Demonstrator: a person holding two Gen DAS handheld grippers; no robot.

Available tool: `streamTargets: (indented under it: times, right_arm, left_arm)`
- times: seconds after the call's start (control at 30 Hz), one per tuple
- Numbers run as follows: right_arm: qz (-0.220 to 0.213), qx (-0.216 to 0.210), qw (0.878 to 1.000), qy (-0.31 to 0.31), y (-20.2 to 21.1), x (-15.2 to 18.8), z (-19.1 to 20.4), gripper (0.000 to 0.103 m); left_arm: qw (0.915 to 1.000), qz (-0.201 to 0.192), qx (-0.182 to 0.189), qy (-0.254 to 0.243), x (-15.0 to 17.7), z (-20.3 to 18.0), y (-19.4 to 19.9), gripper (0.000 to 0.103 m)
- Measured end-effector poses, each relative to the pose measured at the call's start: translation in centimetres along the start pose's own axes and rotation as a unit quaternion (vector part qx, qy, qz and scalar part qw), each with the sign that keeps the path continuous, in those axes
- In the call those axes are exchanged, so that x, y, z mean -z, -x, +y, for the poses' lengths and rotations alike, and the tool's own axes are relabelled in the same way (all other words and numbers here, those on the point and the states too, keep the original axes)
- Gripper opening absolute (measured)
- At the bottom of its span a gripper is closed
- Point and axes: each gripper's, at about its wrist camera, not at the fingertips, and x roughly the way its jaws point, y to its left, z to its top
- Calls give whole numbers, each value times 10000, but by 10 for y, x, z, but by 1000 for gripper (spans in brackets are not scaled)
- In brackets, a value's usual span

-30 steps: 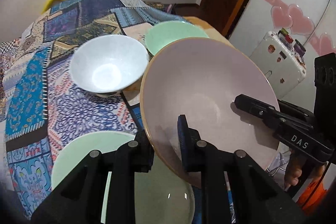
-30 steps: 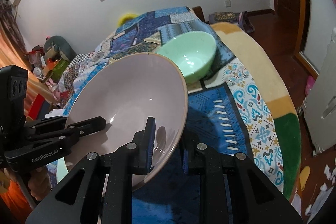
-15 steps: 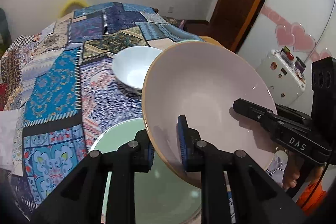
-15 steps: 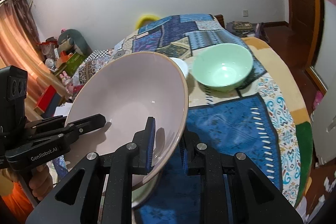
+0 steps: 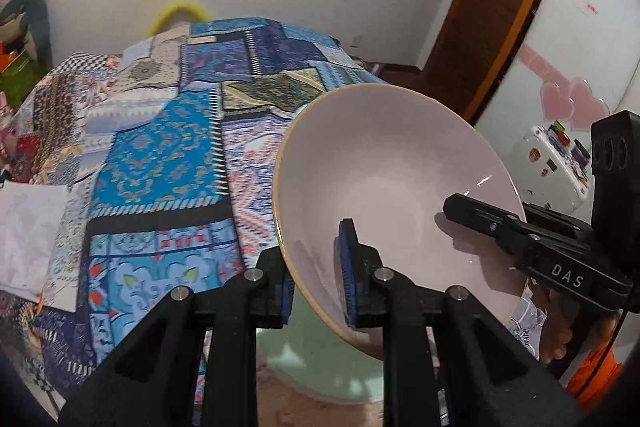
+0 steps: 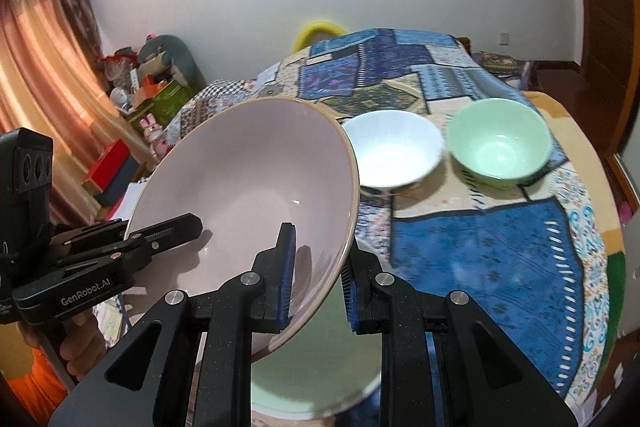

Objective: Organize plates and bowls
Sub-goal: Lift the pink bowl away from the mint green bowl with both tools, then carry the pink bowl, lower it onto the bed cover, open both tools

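A large pale pink bowl [image 5: 392,179] with a tan rim is held in the air by both grippers, also seen in the right wrist view [image 6: 244,183]. My left gripper [image 5: 316,279] is shut on its left rim. My right gripper [image 6: 318,279] is shut on its right rim and shows in the left wrist view [image 5: 472,211]. A pale green plate [image 6: 320,379] lies on the table right under the bowl, also visible in the left wrist view [image 5: 320,359]. A white bowl [image 6: 392,151] and a green bowl [image 6: 500,143] stand farther back.
The round table carries a blue patchwork cloth [image 6: 480,251]. A white paper [image 5: 28,227] lies at its left edge. A white appliance [image 5: 556,163] and a door stand at the right, with clutter and curtains [image 6: 44,67] at the left.
Both grippers have lifted the pink bowl higher and carried it toward me and left, over the green plate. The white bowl has dropped out of the left wrist view.
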Motion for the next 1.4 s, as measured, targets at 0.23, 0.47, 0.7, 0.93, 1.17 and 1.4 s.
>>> streamTargets:
  times: [0.23, 0.47, 0.7, 0.93, 1.17, 1.4]
  right_arm:
    - [106, -221, 9996, 123, -18, -1, 27, 20]
    - [223, -424, 9983, 346, -36, 1, 62, 20]
    - [401, -626, 9963, 441, -57, 7, 88, 20]
    - [689, -768, 9935, 479, -79, 19, 107, 20]
    - [946, -721, 9915, 531, -97, 32, 120, 20]
    - [1234, -665, 9887, 536, -115, 46, 128, 20]
  left_arm:
    - [9994, -137, -163, 258, 9, 38, 18, 20]
    - [9977, -197, -390, 518, 25, 75, 37, 20]
    - [9954, -159, -618, 720, 43, 109, 53, 20]
    - [9927, -71, -793, 908, 61, 137, 59, 20]
    - [9904, 101, -819, 1107, 77, 159, 49, 20]
    - [9887, 293, -806, 1233, 90, 177, 36, 20]
